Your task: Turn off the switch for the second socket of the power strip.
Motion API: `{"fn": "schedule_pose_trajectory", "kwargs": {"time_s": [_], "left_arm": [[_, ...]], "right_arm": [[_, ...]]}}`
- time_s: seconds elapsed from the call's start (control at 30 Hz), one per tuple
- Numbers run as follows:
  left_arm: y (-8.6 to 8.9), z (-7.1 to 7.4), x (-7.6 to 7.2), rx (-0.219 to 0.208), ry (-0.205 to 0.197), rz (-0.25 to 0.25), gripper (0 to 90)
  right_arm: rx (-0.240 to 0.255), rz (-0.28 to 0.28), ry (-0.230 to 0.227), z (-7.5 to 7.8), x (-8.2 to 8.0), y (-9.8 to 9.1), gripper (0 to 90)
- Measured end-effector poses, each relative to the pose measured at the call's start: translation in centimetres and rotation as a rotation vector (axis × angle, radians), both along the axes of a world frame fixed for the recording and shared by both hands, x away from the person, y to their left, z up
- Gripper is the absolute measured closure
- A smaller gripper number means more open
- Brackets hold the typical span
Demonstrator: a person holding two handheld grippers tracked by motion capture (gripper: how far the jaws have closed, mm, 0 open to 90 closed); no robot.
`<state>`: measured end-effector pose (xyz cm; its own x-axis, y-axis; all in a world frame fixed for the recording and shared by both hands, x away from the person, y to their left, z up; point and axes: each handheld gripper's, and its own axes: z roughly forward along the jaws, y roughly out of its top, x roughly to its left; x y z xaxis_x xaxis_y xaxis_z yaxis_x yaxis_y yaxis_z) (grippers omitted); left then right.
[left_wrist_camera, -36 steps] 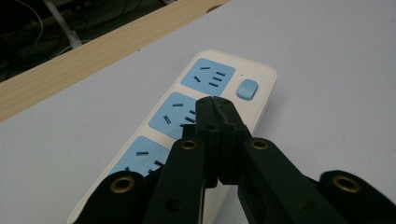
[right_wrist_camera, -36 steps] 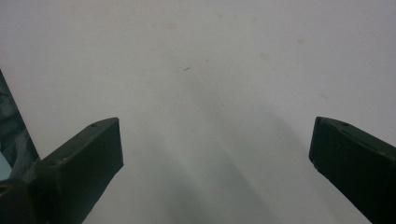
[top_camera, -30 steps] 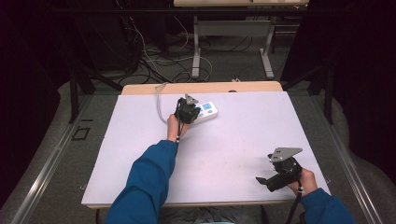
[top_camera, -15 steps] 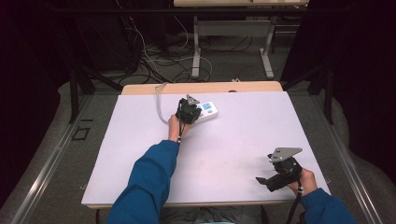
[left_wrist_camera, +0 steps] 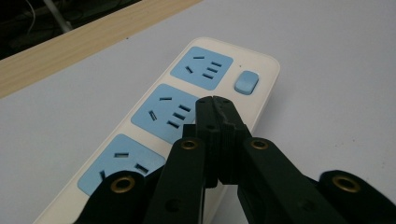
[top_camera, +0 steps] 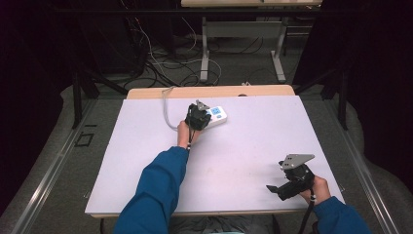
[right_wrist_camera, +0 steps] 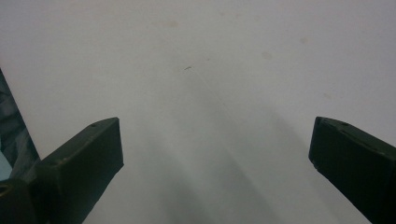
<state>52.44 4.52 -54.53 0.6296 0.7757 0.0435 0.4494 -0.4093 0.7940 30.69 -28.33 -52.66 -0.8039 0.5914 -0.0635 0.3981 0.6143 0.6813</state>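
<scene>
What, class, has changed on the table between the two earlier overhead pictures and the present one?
Nothing visibly changed. The left gripper still sits shut over the power strip at the far side of the white board, and the right gripper stays open at the near right corner.

Left gripper [top_camera: 198, 116] far out over the white table [top_camera: 253, 141], at the near end of a cream power strip [top_camera: 214, 117] with blue sockets; jaw state not readable here. Pale cord [top_camera: 167, 109] looping from the strip toward the far wooden edge. Right gripper [top_camera: 285, 183] low at the near right corner, grey plate on top, well apart from the strip.
</scene>
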Motion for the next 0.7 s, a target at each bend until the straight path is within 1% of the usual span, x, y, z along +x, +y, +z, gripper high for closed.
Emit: {"fn": "schedule_pose_trajectory", "kwargs": {"time_s": [0.03, 0.1, 0.17, 0.23, 0.3, 0.5, 0.6, 0.67, 0.7], "left_arm": [[0.14, -0.06, 0.02, -0.014, 0.006, 0.001, 90.0], [0.23, -0.09, 0.04, -0.014, 0.005, -0.002, 90.0], [0.22, -0.07, 0.02, -0.004, 0.007, -0.002, 90.0], [0.25, -0.19, 0.09, -0.015, -0.006, 0.001, 90.0], [0.44, -0.24, 0.10, -0.029, 0.008, 0.001, 90.0], [0.36, -0.28, 0.05, -0.035, 0.006, 0.007, 90.0], [0.33, -0.29, 0.03, -0.035, 0.003, 0.011, 90.0], [0.30, -0.31, 0.01, -0.037, 0.002, 0.014, 90.0], [0.31, -0.32, 0.01, -0.039, 0.002, 0.015, 90.0]], "right_arm": [[0.000, 0.001, 0.000, 0.00, 0.00, 0.00, 2.3], [0.001, 0.001, 0.001, 0.01, -0.01, -0.02, 2.4], [0.001, 0.001, 0.001, -0.01, 0.00, -0.02, 2.4], [0.001, 0.000, 0.004, -0.02, 0.01, -0.01, 2.4], [0.002, -0.006, 0.004, -0.06, 0.02, 0.04, 2.4], [-0.002, -0.006, -0.001, -0.09, 0.05, 0.06, 2.4], [0.004, -0.011, -0.005, -0.16, 0.05, 0.13, 2.4], [0.007, -0.010, 0.002, -0.17, 0.03, 0.17, 2.4], [-0.004, -0.011, 0.007, -0.10, 0.03, 0.16, 2.4]]}}
